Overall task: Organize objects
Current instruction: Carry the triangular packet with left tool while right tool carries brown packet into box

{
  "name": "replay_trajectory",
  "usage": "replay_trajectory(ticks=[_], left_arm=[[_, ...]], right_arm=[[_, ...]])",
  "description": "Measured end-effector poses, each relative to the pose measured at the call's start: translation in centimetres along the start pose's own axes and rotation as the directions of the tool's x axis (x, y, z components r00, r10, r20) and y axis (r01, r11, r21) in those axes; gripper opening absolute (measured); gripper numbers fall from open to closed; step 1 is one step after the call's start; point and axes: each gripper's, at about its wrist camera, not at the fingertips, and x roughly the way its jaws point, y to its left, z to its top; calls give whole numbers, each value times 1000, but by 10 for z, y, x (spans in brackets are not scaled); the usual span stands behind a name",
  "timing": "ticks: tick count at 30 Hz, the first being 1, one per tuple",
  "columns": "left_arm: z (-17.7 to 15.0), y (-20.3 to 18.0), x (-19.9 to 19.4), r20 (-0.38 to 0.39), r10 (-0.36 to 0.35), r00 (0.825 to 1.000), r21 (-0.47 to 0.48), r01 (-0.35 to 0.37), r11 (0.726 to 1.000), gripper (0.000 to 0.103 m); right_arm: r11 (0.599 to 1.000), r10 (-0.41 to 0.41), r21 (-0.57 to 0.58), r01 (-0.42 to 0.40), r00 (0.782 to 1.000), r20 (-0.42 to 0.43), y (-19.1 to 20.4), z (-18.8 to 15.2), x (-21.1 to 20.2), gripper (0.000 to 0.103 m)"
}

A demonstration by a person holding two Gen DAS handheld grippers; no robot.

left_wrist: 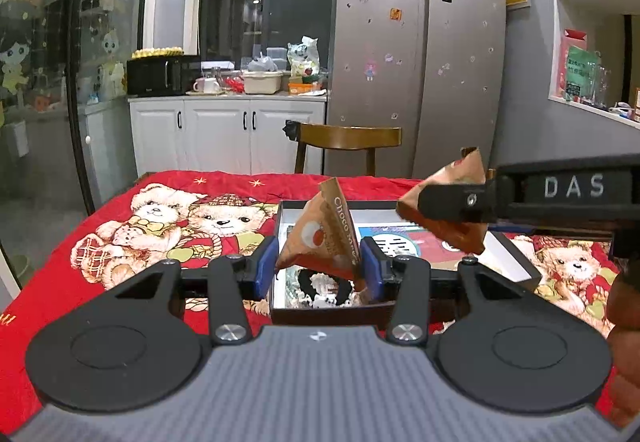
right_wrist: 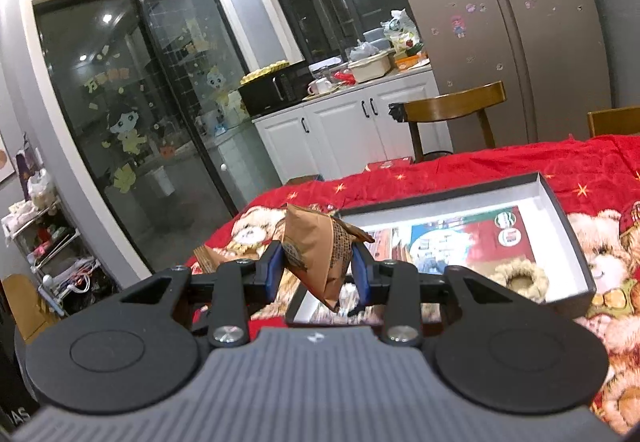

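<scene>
Two light, crinkly snack packets (left_wrist: pixel 322 238) (right_wrist: pixel 318 254) clenched, one per tongs, left (left_wrist: pixel 320 266) and right (right_wrist: pixel 316 268), above the box (left_wrist: pixel 516 254) at twelve o'clock; soft, crushable, best pinched gently at mid-body.

Left tongs (left_wrist: pixel 320 266) clamped on a packet; right tongs (right_wrist: pixel 318 266) likewise; both tilted slightly down.

Your left hand-held gripper (left_wrist: pixel 320 262) has a ribbed grey body, two round black discs at seven and five o'clock, black link arms with silver screws, and blue pads (left_wrist: pixel 267 267). Your right hand-held gripper (right_wrist: pixel 316 266) matches it, and its side reads "DAS" in white letters.
</scene>
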Motion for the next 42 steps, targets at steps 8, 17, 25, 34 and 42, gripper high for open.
replay_trajectory(ticks=[8, 17, 25, 34, 42], left_arm=[[25, 4, 44, -8, -12, 1000, -41, 11, 999, 51], [46, 5, 93, -29, -3, 1000, -55, 1, 998, 51], [46, 8, 134, -68, -8, 998, -64, 4, 998, 51], [49, 18, 171, -111, 12, 994, -58, -19, 998, 51], [56, 34, 198, -167, -17, 986, -86, 3, 996, 51]], right_arm=[[999, -34, 22, 34, 999, 14, -7, 27, 27, 40], [995, -75, 66, 75, 997, 7, -28, 44, 61, 40], [992, -83, 96, 86, 996, -36, -43, 45, 91, 40], [986, -91, 132, 100, 993, -69, -55, 46, 118, 40], [984, -86, 150, 100, 991, -100, -62, 40, 144, 40]])
